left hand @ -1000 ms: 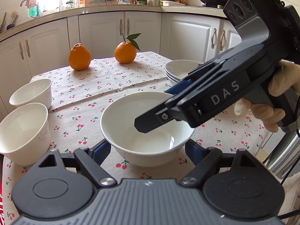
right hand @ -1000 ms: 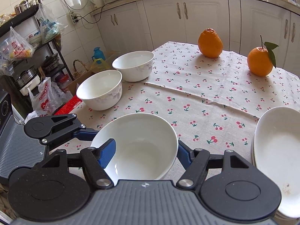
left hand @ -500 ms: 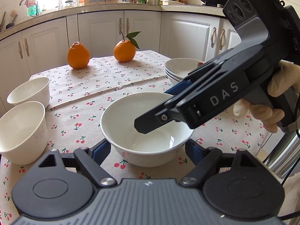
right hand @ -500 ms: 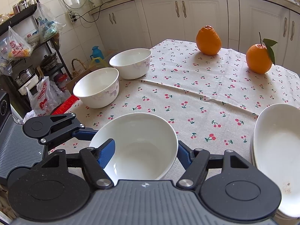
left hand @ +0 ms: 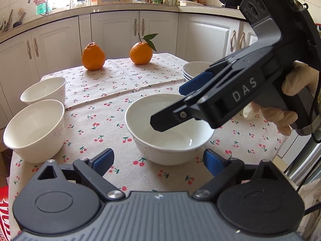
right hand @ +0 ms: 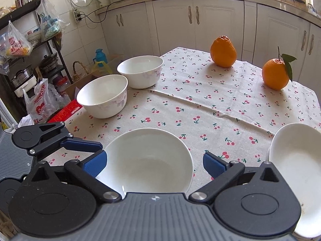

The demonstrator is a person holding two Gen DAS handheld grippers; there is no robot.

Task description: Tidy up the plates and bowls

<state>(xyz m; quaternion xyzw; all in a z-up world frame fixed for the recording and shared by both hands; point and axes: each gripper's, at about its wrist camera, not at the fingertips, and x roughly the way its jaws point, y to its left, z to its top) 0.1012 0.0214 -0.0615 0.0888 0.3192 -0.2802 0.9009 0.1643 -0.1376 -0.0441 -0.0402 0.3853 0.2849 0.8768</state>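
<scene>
The near bowl (right hand: 147, 160) stands upright on the cherry-print tablecloth (right hand: 200, 104), directly ahead of both tools and closer to them than any other dish. The right gripper (right hand: 153, 162) has its jaws opening: the 2 blue pads flank the bowl's rim left and right, each apart from the porcelain, so the bowl is released. The left gripper (left hand: 158, 158) is also opening, its pads clear of the bowl's base on either side. Being round, the bowl has no long axis to align with. 2 more bowls (right hand: 120, 86) sit well apart to the left, nearer the left hand, and the plate stack (right hand: 297, 164) lies to the right, nearer the right hand.
</scene>
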